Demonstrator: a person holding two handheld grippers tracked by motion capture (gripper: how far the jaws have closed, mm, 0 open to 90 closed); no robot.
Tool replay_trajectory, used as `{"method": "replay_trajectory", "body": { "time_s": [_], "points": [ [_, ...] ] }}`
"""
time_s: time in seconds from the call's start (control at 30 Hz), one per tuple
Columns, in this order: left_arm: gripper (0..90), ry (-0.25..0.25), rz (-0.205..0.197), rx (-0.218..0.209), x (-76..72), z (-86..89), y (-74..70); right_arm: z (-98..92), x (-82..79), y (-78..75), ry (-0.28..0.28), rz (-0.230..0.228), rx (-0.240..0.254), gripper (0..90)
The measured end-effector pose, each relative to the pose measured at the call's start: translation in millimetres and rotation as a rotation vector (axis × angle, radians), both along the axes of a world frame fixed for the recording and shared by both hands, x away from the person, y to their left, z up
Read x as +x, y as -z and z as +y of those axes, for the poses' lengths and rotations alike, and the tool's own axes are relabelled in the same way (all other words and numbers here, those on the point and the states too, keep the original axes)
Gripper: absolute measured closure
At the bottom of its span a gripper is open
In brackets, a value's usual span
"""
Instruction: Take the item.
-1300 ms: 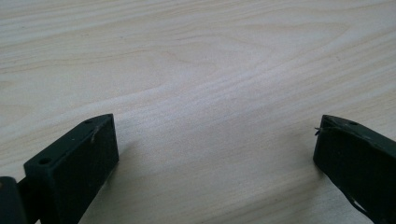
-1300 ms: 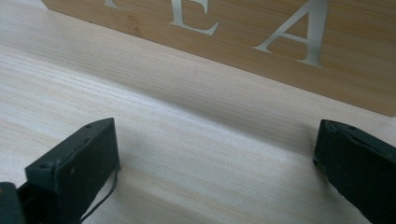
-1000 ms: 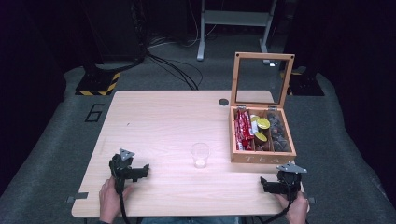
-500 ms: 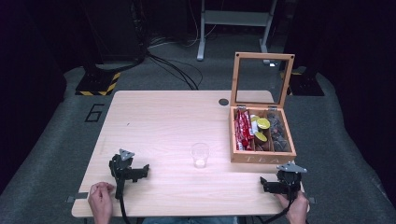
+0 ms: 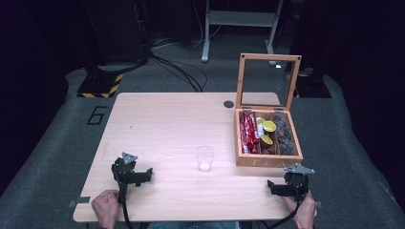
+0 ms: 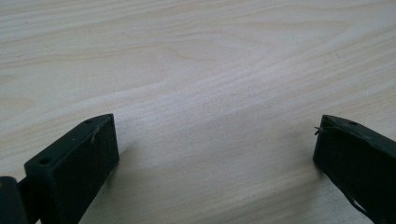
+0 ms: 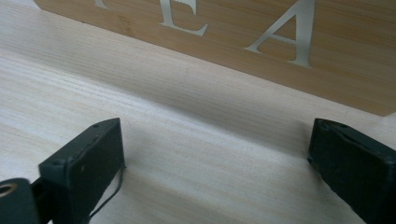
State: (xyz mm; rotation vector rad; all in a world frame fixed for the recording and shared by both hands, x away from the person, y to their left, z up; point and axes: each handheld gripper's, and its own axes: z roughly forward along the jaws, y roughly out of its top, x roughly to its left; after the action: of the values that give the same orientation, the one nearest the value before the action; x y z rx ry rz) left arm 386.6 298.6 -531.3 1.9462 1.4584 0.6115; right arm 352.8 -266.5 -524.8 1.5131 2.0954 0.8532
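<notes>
High view had both tongs resting on the near edge of the desk [image 5: 157,119], each spread wide with nothing between its jaws: the left tongs [image 5: 143,175] at the near left, with the person's left hand [image 5: 106,208] lying just behind them, and the right tongs [image 5: 274,187] at the near right, held in the right hand [image 5: 304,214]. Right gripper view showed those jaws facing the lettered front wall of the tea box [image 7: 299,51], close ahead and not touching. Left gripper view showed bare wood between its jaws. The right tongs were therefore much the nearer to the box, which sat at the right side of the desk, its long axis running away from the person, its glass lid [image 5: 267,80] standing upright at the far end. A clear cup [image 5: 204,158] stood upright between the two tongs, somewhat farther in.
</notes>
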Motion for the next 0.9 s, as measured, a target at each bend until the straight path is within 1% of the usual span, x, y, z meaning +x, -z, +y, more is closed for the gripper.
{"method": "replay_trajectory", "body": {
  "time_s": [0.07,0.1,0.17,0.2,0.23,0.3,0.37,0.43,0.5,0.53,0.63,0.8,0.83,0.9],
  "points": [
    [0.0,0.0,0.0,-0.001,0.0,-0.1,0.0,-0.8,0.4,-0.9,0.002,0.005,0.01,2.5],
    [0.0,-0.001,0.0,0.0,0.0,-0.1,0.0,-2.9,0.1,-4.1,0.002,0.018,0.02,2.5],
    [0.0,-0.001,0.0,0.0,0.0,-0.1,0.0,-4.8,-1.6,-9.0,0.004,0.008,0.031,2.9],
    [0.0,-0.001,0.0,0.0,0.0,-0.1,0.0,-4.8,-1.6,-9.0,0.004,0.008,0.031,2.9],
    [0.0,-0.001,0.0,0.0,0.0,-0.1,0.0,-7.5,-3.4,-16.2,-0.007,0.0,0.033,3.3],
    [0.0,0.0,0.0,0.0,0.0,-0.1,0.0,-8.0,-3.9,-18.1,-0.01,0.002,0.03,3.4],
    [0.0,-0.001,0.002,-0.001,0.0,-0.1,-0.1,-10.1,-4.5,-30.6,-0.005,-0.002,0.03,3.4],
    [0.0,-0.001,0.0,0.0,0.0,-0.2,0.1,-10.7,-4.8,-38.3,-0.003,-0.01,0.028,3.5],
    [0.0,-0.001,0.0,0.0,0.0,-0.2,0.0,-11.1,-4.7,-44.8,0.001,-0.017,0.033,3.7],
    [0.0,-0.001,0.0,0.001,0.0,-0.1,0.0,-11.1,-4.7,-44.8,0.001,-0.017,0.033,3.7],
    [0.0,-0.001,0.0,0.001,0.0,-0.2,0.0,-12.9,-3.9,-56.1,0.001,-0.039,0.041,4.2],
    [0.0,-0.004,-0.003,0.001,0.0,-0.3,0.1,-13.4,-0.4,-63.7,-0.001,-0.041,0.044,4.3],
    [0.0,-0.005,-0.003,0.001,0.0,-0.3,0.2,-13.2,2.2,-67.8,-0.005,-0.043,0.04,4.1],
    [0.0,-0.005,-0.003,0.0,0.0,-0.4,0.2,-12.9,3.5,-69.8,-0.008,-0.041,0.037,3.7]
  ]
}}
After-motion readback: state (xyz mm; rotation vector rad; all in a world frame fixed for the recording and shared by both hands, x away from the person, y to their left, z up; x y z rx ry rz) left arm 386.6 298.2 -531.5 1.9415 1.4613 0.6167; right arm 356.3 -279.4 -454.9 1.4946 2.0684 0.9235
